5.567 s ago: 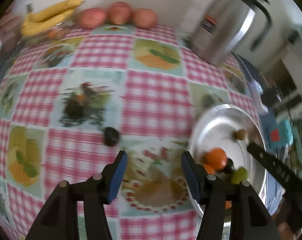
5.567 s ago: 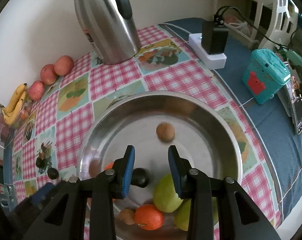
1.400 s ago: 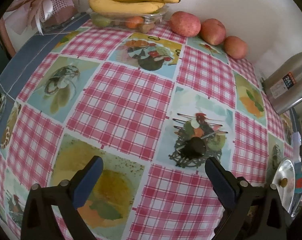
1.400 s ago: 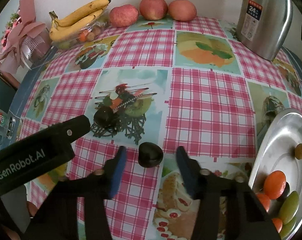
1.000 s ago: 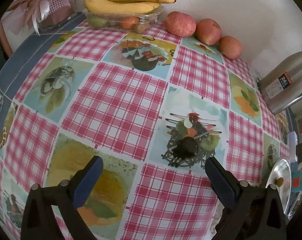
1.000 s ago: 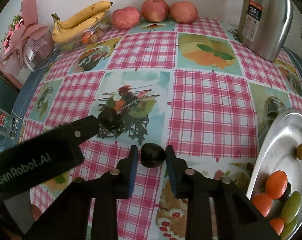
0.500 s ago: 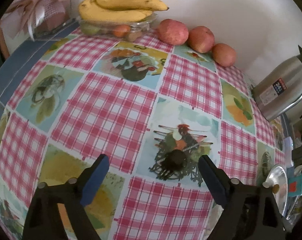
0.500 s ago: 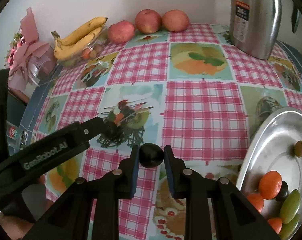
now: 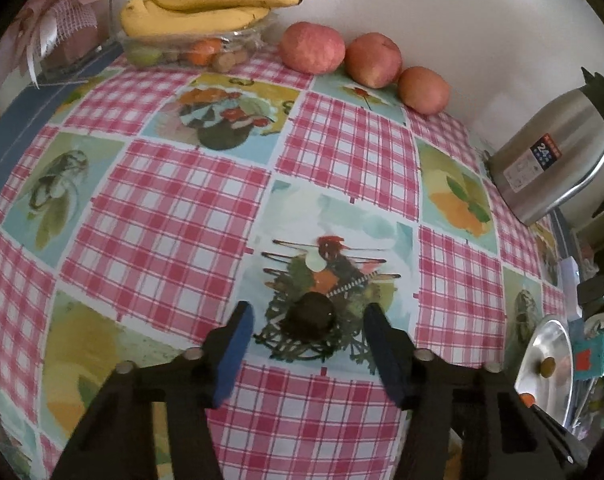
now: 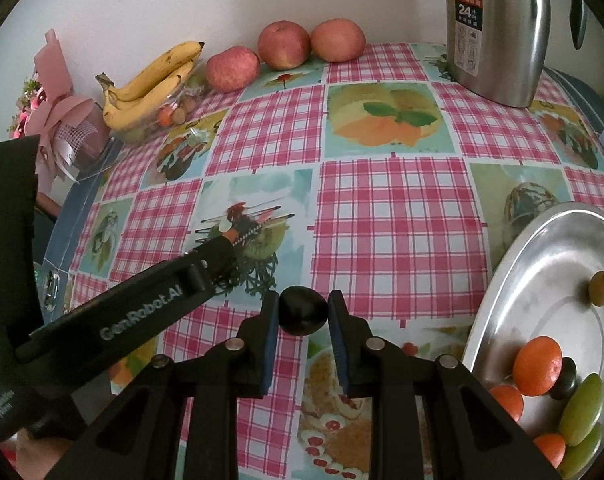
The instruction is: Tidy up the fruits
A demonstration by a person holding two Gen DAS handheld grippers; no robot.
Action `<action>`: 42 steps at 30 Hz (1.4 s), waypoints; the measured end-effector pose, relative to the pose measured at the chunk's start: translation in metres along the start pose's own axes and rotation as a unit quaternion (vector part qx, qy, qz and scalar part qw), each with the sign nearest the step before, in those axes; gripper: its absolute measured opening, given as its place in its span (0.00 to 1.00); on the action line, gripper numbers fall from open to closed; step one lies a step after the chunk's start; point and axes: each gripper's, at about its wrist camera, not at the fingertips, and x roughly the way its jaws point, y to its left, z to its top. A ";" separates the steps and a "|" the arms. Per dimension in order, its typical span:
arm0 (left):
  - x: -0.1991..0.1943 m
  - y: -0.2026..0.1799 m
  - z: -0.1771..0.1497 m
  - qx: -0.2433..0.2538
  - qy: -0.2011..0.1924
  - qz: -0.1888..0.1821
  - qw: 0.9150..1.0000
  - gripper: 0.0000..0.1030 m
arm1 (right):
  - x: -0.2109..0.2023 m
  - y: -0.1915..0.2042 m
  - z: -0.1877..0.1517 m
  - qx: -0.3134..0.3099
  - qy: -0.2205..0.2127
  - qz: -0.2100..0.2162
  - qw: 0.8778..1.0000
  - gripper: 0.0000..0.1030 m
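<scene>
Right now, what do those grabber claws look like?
Both are matte black plastic. The left gripper and right gripper each have two angular fingers with blue pads on the inner faces and small round silver screws. White lettering on the left one's side reads GenRobot.AI in the right wrist view. No cables or sleeves show.

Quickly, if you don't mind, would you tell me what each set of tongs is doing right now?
Left tongs: open, straddling a dark plum on the table, not gripping it.
Right tongs: closed on another dark plum.
</scene>
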 end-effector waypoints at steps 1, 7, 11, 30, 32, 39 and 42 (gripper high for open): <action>0.001 0.000 0.000 -0.002 0.001 -0.001 1.000 0.52 | -0.001 0.000 0.000 0.000 -0.001 0.000 1.000 0.25; 0.003 0.002 -0.002 -0.012 0.010 -0.014 1.000 0.40 | -0.001 -0.002 0.000 0.003 0.000 -0.001 1.000 0.25; 0.004 0.002 -0.002 -0.016 0.009 -0.018 1.000 0.33 | 0.000 -0.002 -0.001 0.003 0.003 -0.003 1.000 0.25; -0.012 0.007 0.000 -0.029 0.006 -0.031 0.999 0.27 | -0.007 -0.006 -0.004 0.011 0.001 -0.003 1.000 0.25; -0.015 0.008 0.000 -0.029 0.004 -0.030 0.999 0.27 | -0.010 -0.007 -0.005 0.012 -0.001 -0.001 1.000 0.25; -0.032 0.009 -0.002 -0.024 -0.001 -0.025 0.999 0.27 | -0.020 -0.009 -0.008 0.019 -0.009 0.003 1.000 0.25; -0.039 0.006 -0.006 -0.020 -0.002 -0.021 1.000 0.27 | -0.023 -0.009 -0.011 0.022 -0.008 0.006 1.000 0.25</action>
